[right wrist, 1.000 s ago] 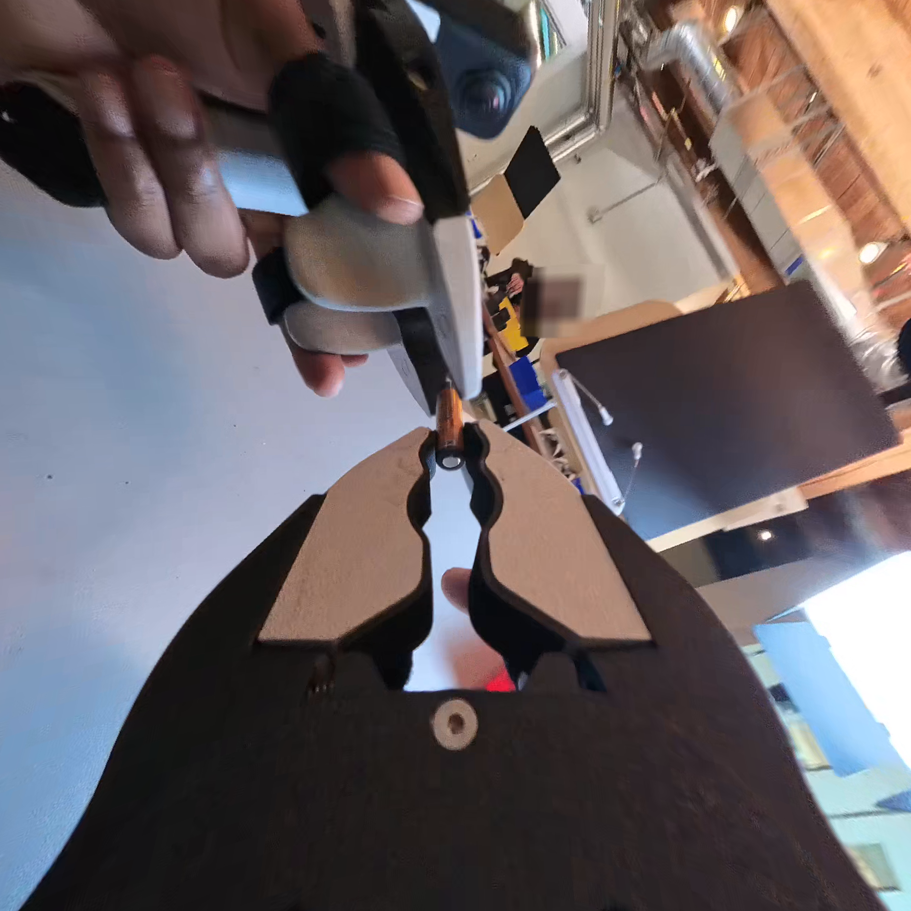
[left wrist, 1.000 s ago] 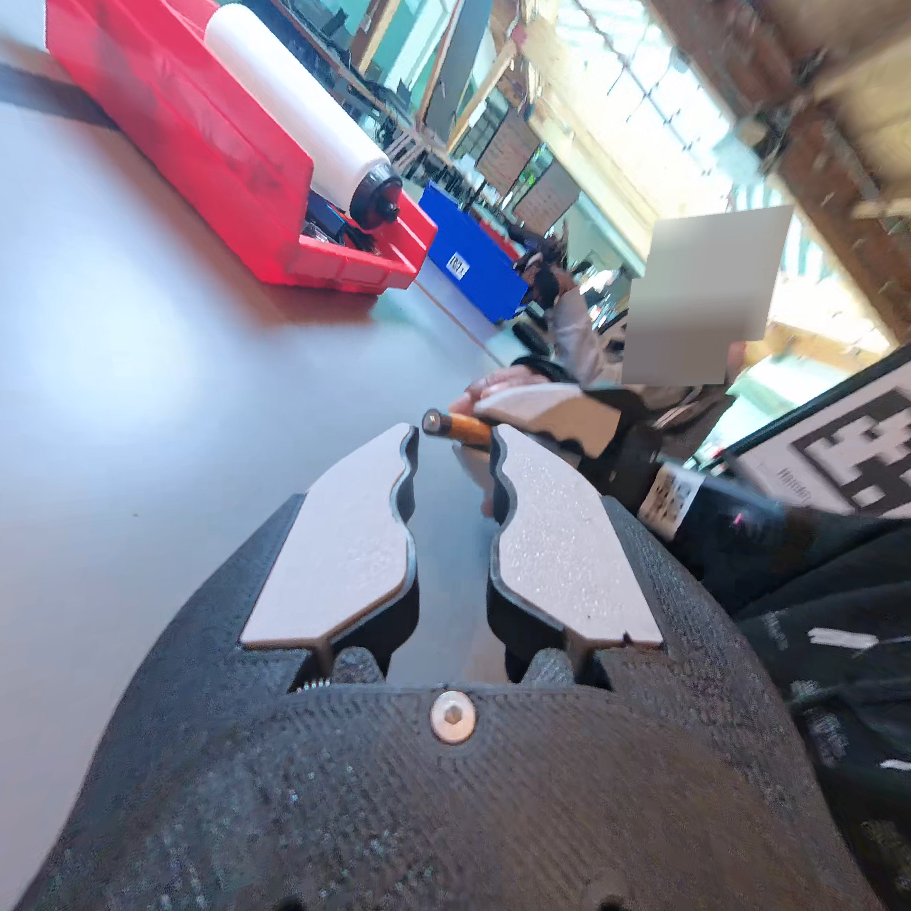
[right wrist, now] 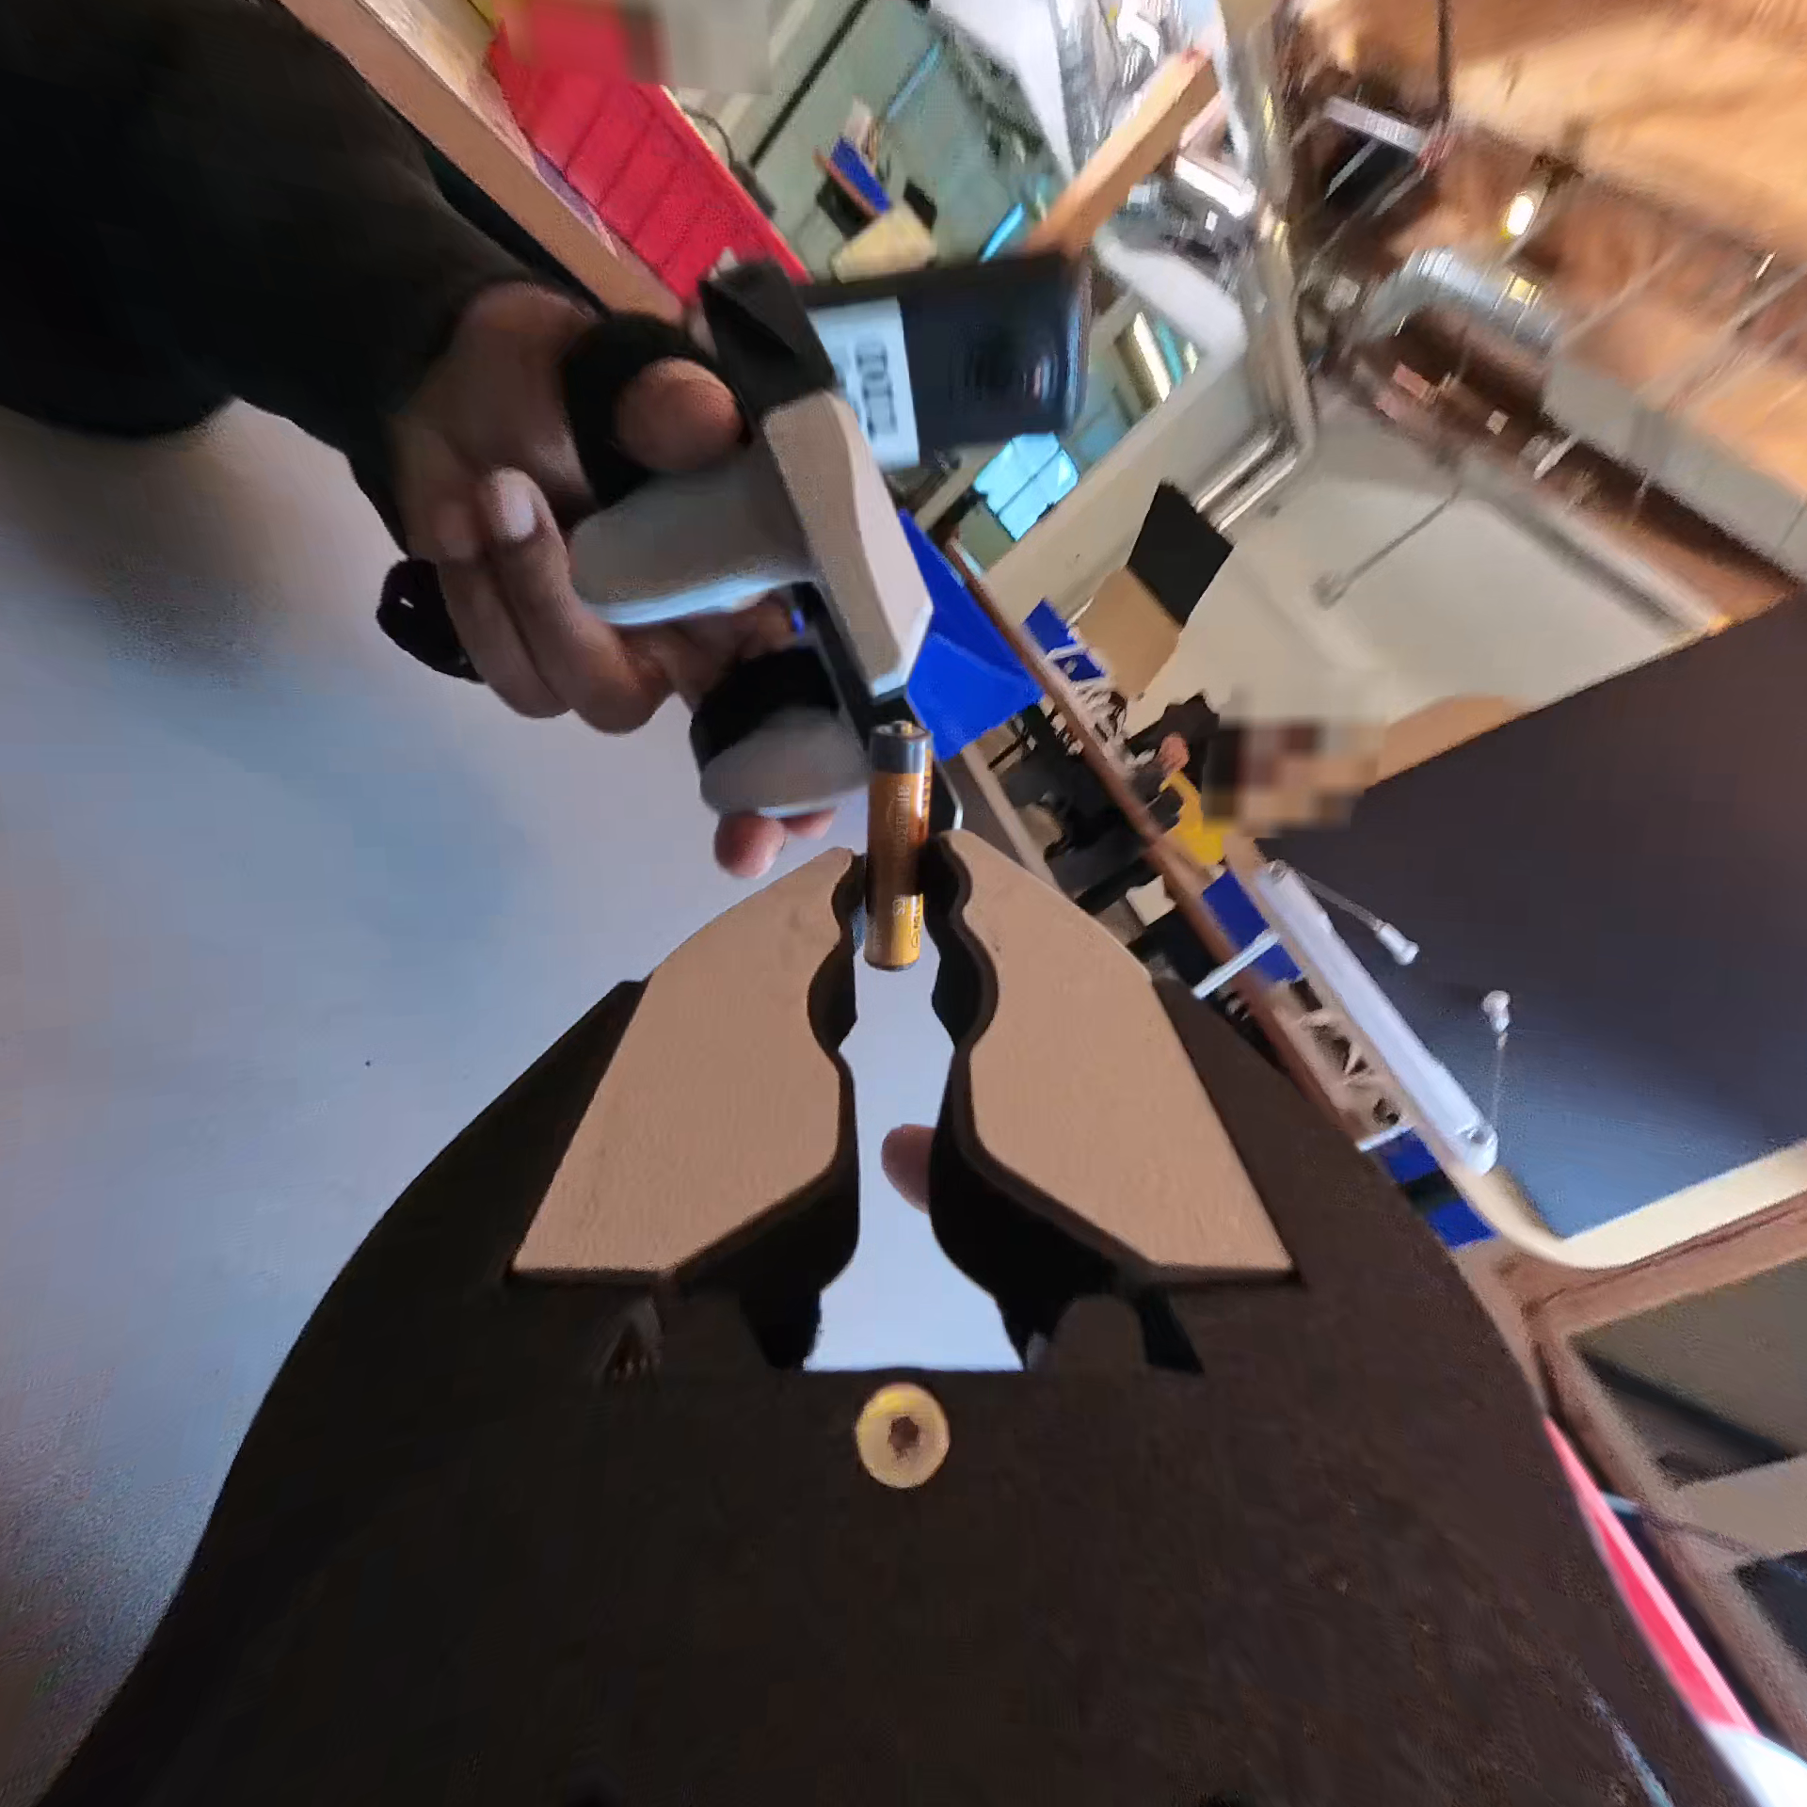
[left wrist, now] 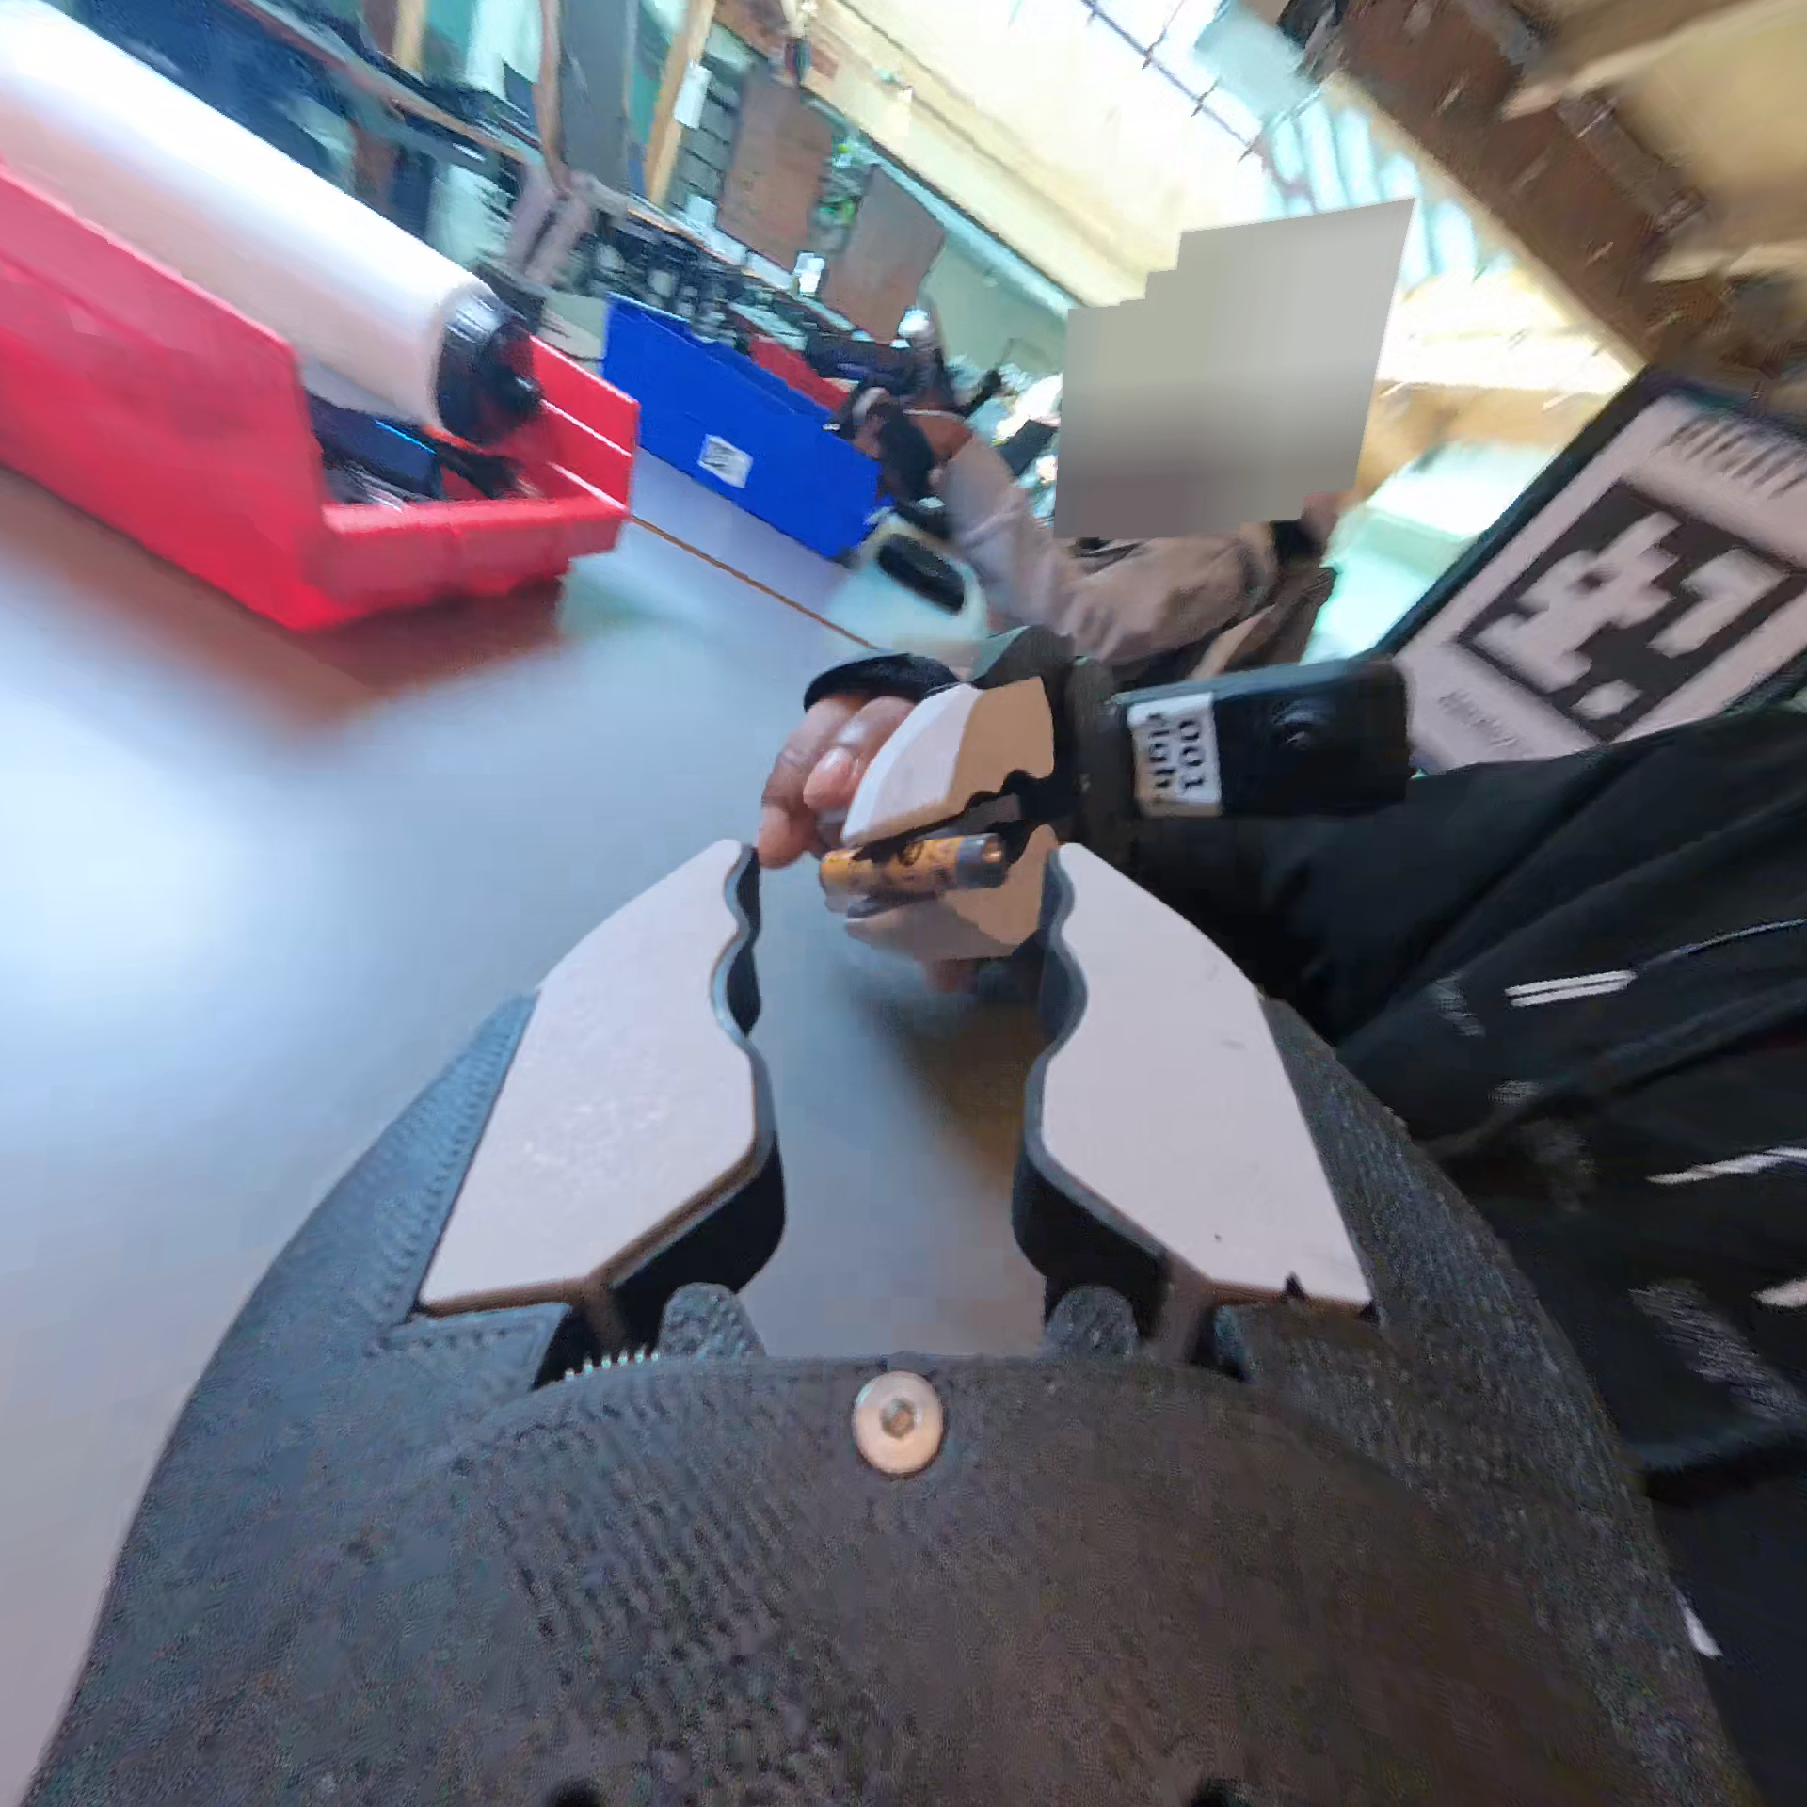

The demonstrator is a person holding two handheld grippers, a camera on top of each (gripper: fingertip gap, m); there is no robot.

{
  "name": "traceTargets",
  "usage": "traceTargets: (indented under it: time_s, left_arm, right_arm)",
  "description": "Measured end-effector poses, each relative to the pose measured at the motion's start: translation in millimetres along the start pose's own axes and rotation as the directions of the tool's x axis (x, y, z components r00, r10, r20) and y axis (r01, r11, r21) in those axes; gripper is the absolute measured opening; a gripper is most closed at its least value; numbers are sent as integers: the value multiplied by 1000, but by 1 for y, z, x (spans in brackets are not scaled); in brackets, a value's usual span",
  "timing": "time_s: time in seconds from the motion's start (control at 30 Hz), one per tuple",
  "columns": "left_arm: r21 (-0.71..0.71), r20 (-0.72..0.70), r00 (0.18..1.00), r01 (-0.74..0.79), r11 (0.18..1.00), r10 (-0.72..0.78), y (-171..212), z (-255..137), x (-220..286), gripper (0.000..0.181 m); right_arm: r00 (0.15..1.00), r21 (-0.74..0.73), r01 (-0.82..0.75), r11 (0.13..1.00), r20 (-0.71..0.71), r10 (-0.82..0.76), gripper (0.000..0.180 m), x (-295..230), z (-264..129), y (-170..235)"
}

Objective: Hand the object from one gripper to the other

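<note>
Right tool (right wrist: 895,865) pinches a gold-and-black battery (right wrist: 895,841) at its fingertips, batt's long axis running 12-to-6 along the fingers, top end free. Left tool (left wrist: 900,860) spread wide, holding nothing; in its view the batt (left wrist: 914,865) lies crosswise, 3-to-9, just past its tips at 12, over the grey counter (left wrist: 244,880). Red bin (left wrist: 196,469) sits far off at 10. Handover looks done w/ right tool.

a red bin (left wrist: 196,469) holding a white roll (left wrist: 225,254) sits beside a blue bin (left wrist: 743,440).
</note>
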State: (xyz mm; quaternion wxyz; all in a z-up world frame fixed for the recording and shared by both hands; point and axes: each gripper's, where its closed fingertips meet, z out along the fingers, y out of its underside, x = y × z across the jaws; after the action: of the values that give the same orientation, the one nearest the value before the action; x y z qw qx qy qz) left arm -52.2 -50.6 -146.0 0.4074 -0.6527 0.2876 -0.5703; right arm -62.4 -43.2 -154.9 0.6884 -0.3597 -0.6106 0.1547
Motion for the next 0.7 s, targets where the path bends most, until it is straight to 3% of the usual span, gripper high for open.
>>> traceTargets:
  time_s: [0.1, 0.23, 0.33, 0.57, 0.7]
  left_arm:
    - [-53, -141, 982, 116, 992, -123, 10, 3, 11, 61]
    - [-146, -229, 968, 68, 987, -101, 28, 8, 29, 66]
    - [-173, -269, 959, 40, 984, -87, 33, 7, 37, 49]
    - [-159, -348, 924, 106, 982, -156, 29, 4, 45, 51]
    - [-156, -309, 944, 73, 985, -119, 30, 5, 40, 49]
  right_arm:
    - [995, 51, 103, 993, -17, -103, 11, -3, -3, -14]
    - [986, 88, 164, 982, 18, -167, 11, -16, -4, -23]
    - [985, 112, 162, 980, 32, -167, 11, -19, -5, -28]
    - [983, 131, 164, 978, 58, -173, 11, -24, -7, -33]
    - [983, 119, 167, 979, 57, -175, 11, -24, -6, -30]
